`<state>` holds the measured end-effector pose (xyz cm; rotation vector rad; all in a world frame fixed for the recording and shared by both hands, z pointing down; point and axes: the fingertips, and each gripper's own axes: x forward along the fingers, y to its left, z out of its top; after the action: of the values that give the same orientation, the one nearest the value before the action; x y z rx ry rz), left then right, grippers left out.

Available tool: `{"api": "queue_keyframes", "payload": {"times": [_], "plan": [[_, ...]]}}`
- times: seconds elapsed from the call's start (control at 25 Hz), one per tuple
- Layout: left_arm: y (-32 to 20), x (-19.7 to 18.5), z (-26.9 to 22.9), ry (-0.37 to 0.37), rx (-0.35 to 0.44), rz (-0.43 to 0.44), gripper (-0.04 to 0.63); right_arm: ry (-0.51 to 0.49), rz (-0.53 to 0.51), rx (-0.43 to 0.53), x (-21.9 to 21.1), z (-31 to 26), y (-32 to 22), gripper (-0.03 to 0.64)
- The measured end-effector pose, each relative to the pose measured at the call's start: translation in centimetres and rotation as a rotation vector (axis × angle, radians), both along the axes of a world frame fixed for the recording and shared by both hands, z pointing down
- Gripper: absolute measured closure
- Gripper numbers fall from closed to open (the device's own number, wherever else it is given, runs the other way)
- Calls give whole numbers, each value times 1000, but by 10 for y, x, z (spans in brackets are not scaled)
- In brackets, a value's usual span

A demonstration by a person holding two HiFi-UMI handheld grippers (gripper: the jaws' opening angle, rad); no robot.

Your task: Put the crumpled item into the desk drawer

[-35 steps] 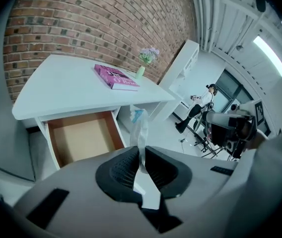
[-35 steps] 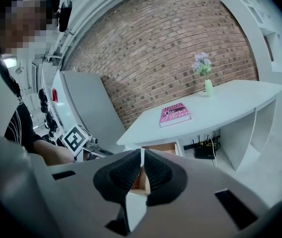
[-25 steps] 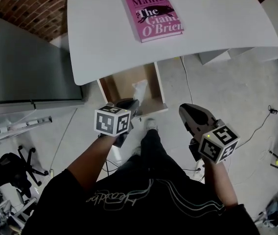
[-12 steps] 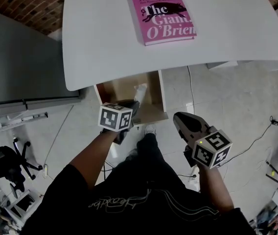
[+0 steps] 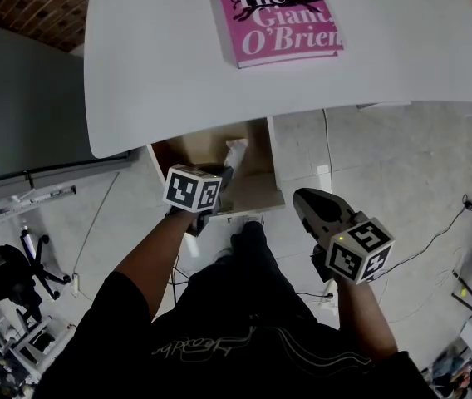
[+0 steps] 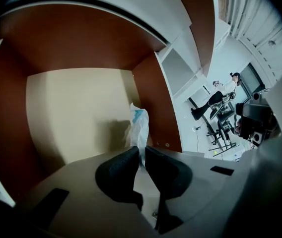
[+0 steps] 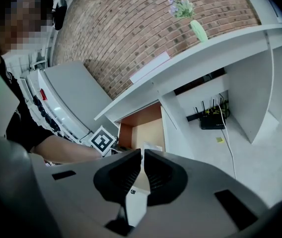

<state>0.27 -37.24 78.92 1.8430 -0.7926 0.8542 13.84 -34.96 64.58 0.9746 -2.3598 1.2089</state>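
Observation:
The crumpled item [image 5: 236, 151], white paper with a blue patch, hangs upright over the open wooden drawer [image 5: 255, 196] under the white desk [image 5: 169, 65]. My left gripper [image 5: 223, 175] is shut on its lower end and points steeply down into the drawer. In the left gripper view the item [image 6: 137, 125] rises from between the dark pads of the left gripper [image 6: 142, 155], above the pale drawer floor [image 6: 71, 113]. My right gripper [image 5: 304, 203] hovers right of the drawer's front, shut and holding nothing; the right gripper [image 7: 142, 158] faces the drawer [image 7: 148, 130].
A pink book [image 5: 279, 15] lies on the desk top. A grey cabinet [image 5: 20, 115] stands left of the drawer. A green vase with flowers [image 7: 197, 28] sits on the desk, and a router [image 7: 213, 121] lies on the floor beneath it. Office chairs stand at lower left.
Both grippers have sunk toward the drawer. The left one has carried the crumpled item down over the drawer's opening, and the desk edge now sits closer above it.

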Motion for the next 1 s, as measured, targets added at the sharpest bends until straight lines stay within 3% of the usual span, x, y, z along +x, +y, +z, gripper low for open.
{"api": "queue_keyframes", "payload": {"times": [0.52, 0.76, 1.0], "plan": [[-13, -22, 40, -146, 7, -27, 539, -30, 19, -26, 9, 26, -8, 568], [-23, -35, 45, -195, 38, -87, 416, -39, 3, -21, 4, 27, -6, 568], [-26, -46, 37, -153, 44, -158, 326, -52, -9, -4, -7, 20, -1, 568]]}}
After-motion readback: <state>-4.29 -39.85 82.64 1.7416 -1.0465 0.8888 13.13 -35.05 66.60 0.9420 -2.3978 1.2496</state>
